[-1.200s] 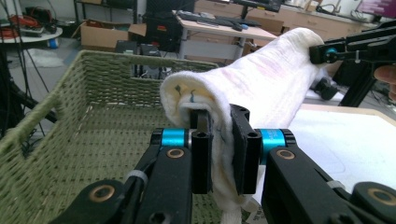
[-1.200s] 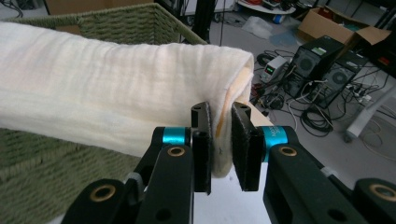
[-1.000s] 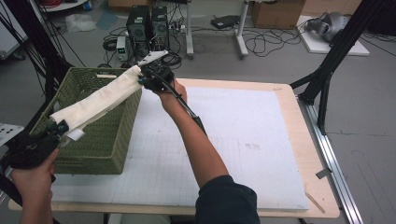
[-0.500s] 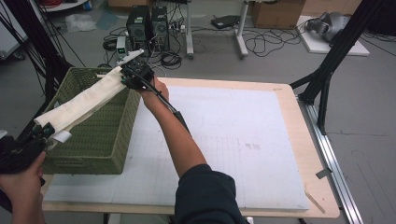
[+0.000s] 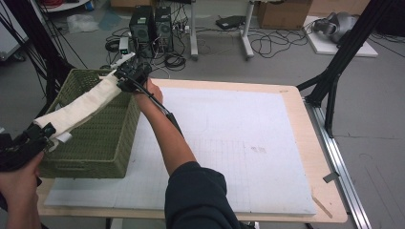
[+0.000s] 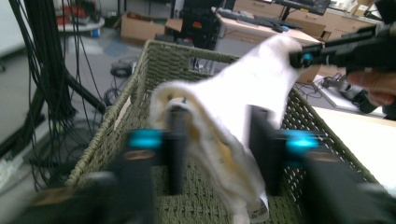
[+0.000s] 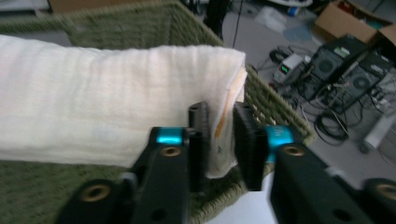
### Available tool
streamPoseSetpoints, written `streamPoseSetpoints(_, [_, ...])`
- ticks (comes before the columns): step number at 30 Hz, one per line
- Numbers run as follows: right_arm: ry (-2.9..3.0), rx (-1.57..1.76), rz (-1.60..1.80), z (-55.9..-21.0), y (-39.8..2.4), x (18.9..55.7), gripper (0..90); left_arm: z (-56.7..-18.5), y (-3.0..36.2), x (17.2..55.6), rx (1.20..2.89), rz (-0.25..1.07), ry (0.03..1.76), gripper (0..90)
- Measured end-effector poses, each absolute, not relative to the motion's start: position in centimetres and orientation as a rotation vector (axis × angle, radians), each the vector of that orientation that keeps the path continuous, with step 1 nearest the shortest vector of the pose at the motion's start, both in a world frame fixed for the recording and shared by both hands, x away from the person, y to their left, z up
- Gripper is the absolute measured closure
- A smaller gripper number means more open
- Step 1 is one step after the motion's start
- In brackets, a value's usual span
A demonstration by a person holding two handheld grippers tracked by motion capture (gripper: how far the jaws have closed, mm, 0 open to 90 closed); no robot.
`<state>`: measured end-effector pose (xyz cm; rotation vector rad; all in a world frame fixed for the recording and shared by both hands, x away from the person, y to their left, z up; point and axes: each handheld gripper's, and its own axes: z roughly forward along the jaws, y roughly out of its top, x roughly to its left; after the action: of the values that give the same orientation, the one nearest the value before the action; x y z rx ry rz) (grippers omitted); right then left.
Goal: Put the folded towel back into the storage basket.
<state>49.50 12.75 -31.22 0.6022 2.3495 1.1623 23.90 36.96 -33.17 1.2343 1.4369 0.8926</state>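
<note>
A long folded white cloth [image 5: 81, 107] stretches diagonally over a green wicker basket [image 5: 95, 143] at the table's left. My left gripper [image 5: 40, 133] is at the cloth's near end. In the left gripper view its jaws stand wide apart [image 6: 219, 154], with the cloth [image 6: 233, 107] hanging loose between them. My right gripper [image 5: 125, 76] is at the far end, above the basket's back corner. Its jaws [image 7: 222, 140] bracket the cloth's edge [image 7: 93, 102], and a gap shows beside the right pad. Both pairs of jaws have just been opening.
The basket stands on a white gridded mat [image 5: 239, 143] that covers a wooden table [image 5: 325, 191]. Beyond the far edge, computer towers [image 5: 153, 24] and cables lie on the floor. Black stand legs [image 5: 334, 71] rise at the table's right.
Both grippers and the cloth have shifted left, so the cloth now lies over the basket's opening. The right arm reaches farther across.
</note>
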Motion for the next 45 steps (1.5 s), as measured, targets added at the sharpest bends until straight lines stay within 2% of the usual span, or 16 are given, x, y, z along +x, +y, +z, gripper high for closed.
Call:
streamPoseSetpoints(2, [2.339, 0.639, 1.156, -31.6, 12.7, 49.7, 55.6, -33.0, 36.8, 23.9, 1.222, 0.922, 1.441, 41.5])
streamPoseSetpoints(5, [2.323, 0.647, 1.165, -31.5, 12.5, 49.9, 52.2, -32.5, 36.7, 23.7, 1.218, 0.947, 1.434, 35.2])
streamPoseSetpoints(17, [2.325, 0.642, 1.273, -29.5, 9.2, 48.4, 43.8, -32.3, 35.4, 24.0, 1.217, 0.793, 1.292, 35.0])
streamPoseSetpoints(21, [2.351, 0.635, 1.295, -29.3, 7.3, 47.6, 33.6, -32.3, 34.6, 24.3, 1.232, 0.750, 1.249, 30.7])
streamPoseSetpoints(29, [2.333, 0.642, 1.341, -28.9, 2.9, 45.8, 21.8, -32.3, 32.7, 25.0, 1.274, 0.686, 1.178, 24.4])
streamPoseSetpoints(37, [2.302, 0.616, 1.353, -28.6, -1.8, 43.2, 19.7, -32.5, 29.6, 26.0, 1.343, 0.624, 1.099, 20.7])
streamPoseSetpoints(40, [2.302, 0.646, 1.346, -28.9, -3.5, 42.4, 12.7, -32.6, 28.3, 26.4, 1.378, 0.611, 1.058, 19.8])
streamPoseSetpoints(45, [2.310, 0.692, 1.328, -29.4, -6.4, 41.1, 12.0, -32.7, 26.4, 26.9, 1.426, 0.579, 0.998, 19.2])
